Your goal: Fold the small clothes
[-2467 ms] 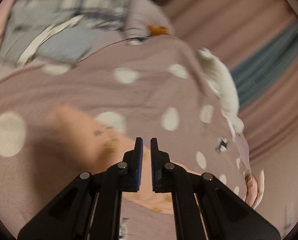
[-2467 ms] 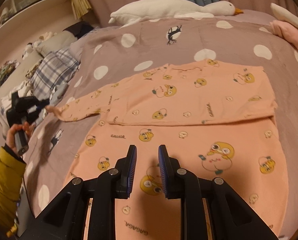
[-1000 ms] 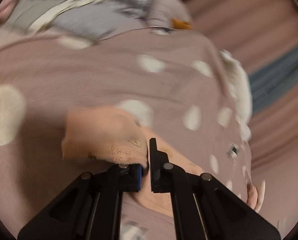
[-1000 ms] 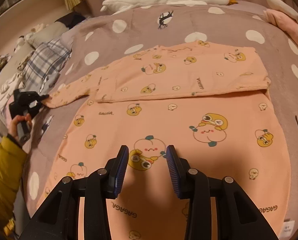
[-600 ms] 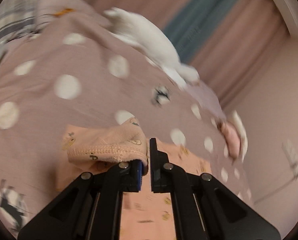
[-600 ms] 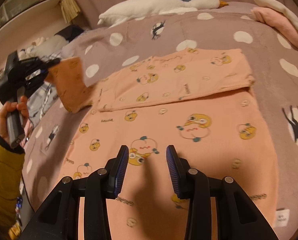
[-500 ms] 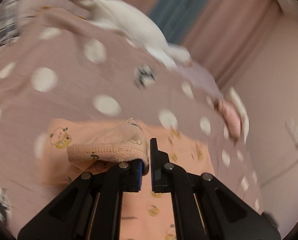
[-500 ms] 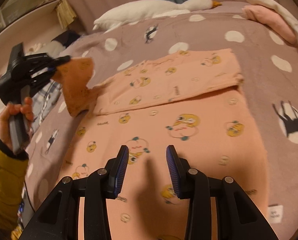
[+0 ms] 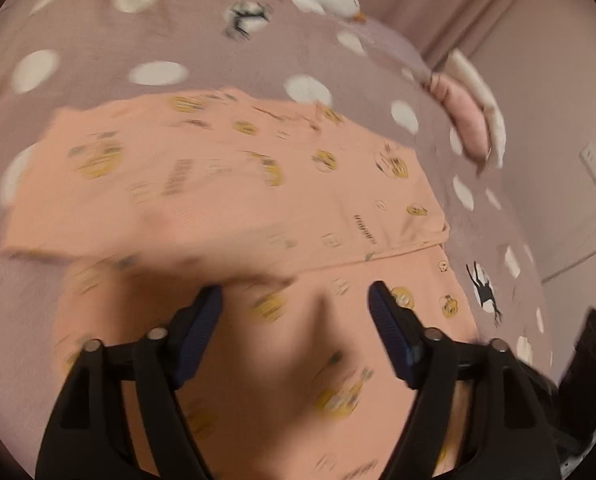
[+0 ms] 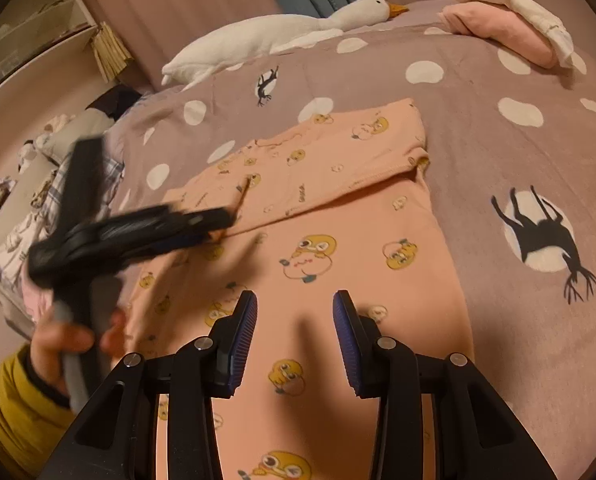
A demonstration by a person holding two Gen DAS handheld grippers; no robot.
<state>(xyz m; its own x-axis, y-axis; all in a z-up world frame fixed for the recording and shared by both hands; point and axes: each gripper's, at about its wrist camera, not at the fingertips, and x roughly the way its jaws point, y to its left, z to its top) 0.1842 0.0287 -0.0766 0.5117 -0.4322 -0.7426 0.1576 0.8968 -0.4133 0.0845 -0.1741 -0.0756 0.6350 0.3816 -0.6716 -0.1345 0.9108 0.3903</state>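
A peach baby garment (image 10: 330,248) printed with yellow cartoon faces lies flat on the bed; its upper part and sleeves are folded across its top (image 10: 318,160). It also shows in the left wrist view (image 9: 233,184), blurred. My left gripper (image 9: 293,304) is open and empty just above the garment's left side; in the right wrist view it appears as a blurred black tool (image 10: 137,228) over the folded sleeve. My right gripper (image 10: 293,320) is open and empty above the garment's lower half.
The purple duvet with white dots (image 10: 518,140) covers the bed. A white goose plush (image 10: 281,36) lies at the far edge, with a pink and white pillow (image 10: 510,28) at the far right. A plaid cloth (image 10: 113,176) and shelves lie to the left.
My left gripper carried the sleeve cuff rightward over the garment, opened and let it go. My right gripper stayed open above the lower half.
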